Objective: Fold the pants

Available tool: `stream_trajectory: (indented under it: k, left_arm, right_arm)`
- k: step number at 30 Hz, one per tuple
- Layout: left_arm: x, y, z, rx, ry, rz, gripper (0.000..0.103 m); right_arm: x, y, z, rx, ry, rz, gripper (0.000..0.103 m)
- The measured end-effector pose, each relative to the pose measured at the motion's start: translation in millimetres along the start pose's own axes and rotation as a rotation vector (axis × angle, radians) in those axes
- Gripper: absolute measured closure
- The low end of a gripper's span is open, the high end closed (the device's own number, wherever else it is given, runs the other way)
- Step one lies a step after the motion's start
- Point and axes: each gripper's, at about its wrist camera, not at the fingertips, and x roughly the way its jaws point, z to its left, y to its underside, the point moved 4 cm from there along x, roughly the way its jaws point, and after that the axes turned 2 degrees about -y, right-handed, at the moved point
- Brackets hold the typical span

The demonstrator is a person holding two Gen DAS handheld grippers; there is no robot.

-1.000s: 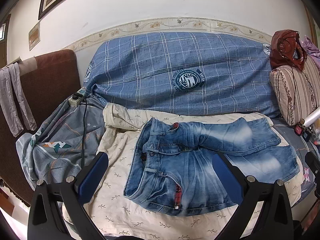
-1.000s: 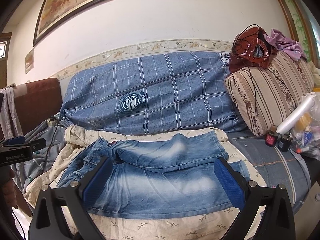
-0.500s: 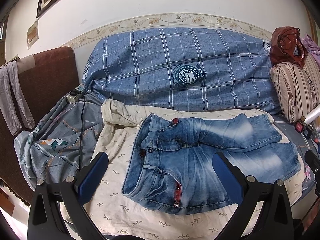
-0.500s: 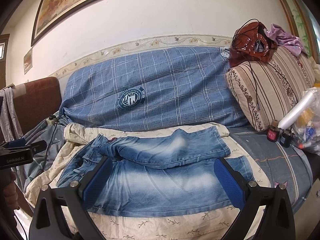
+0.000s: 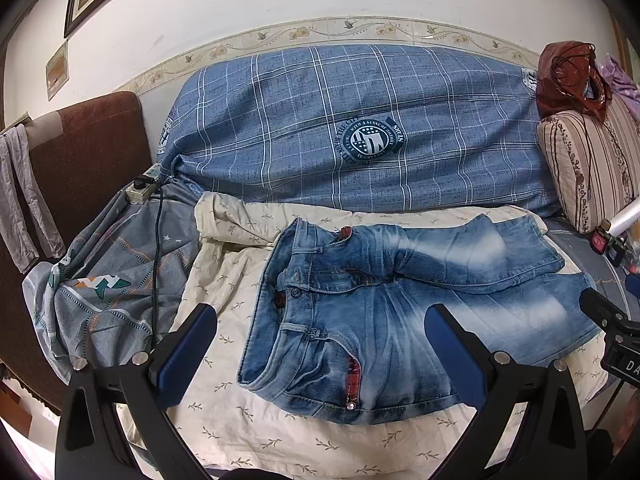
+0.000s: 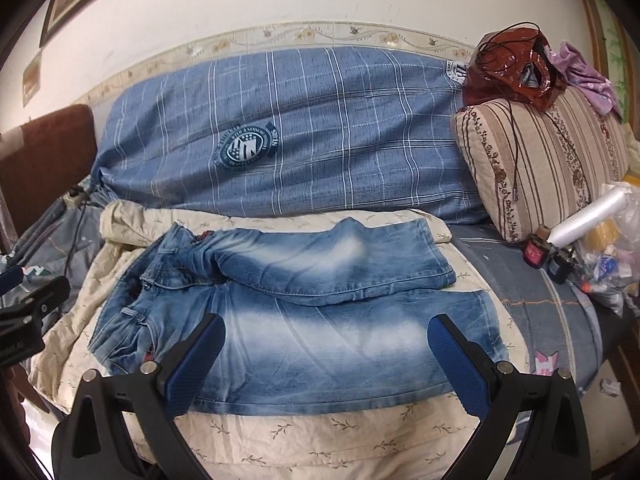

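Left gripper point(image 5: 320, 344): jaws spread wide, blue-padded fingers point(image 5: 186, 350) well apart, nothing held between them; it points forward and slightly downward. Right gripper point(image 6: 326, 362): jaws likewise spread wide, blue pads point(image 6: 456, 366) apart and empty, same forward, slightly downward attitude. Each gripper's black body shows at the other camera's edge, side by side.
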Motion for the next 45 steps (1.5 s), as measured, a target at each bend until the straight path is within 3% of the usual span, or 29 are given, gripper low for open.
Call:
stream_trajectory:
  k: [6,15,27,45]
  left_arm:
    - [3.9,0.4,-1.4,0.006,-0.002,0.008,0.0]
    - [7.4,1.7,-0.4,0.008,-0.002,0.014,0.0]
    - [8.7,0.6,17.7,-0.026,-0.031,0.016,0.0]
    - [6.9,0.2,15.8,-0.017,-0.033,0.014,0.0]
  right_arm:
    - [-5.6,-8.6,6.8,-0.07,0.081,-0.018,0.001]
    - [-11.6,-18.5,9.1,-0.016,-0.014,-0.049,0.001]
    - [3.5,-14.6,54.8,-0.113,-0.037,-0.021,0.001]
    - [-2.4,-16.4,61.9,-0.115,-0.057,-0.037,0.001]
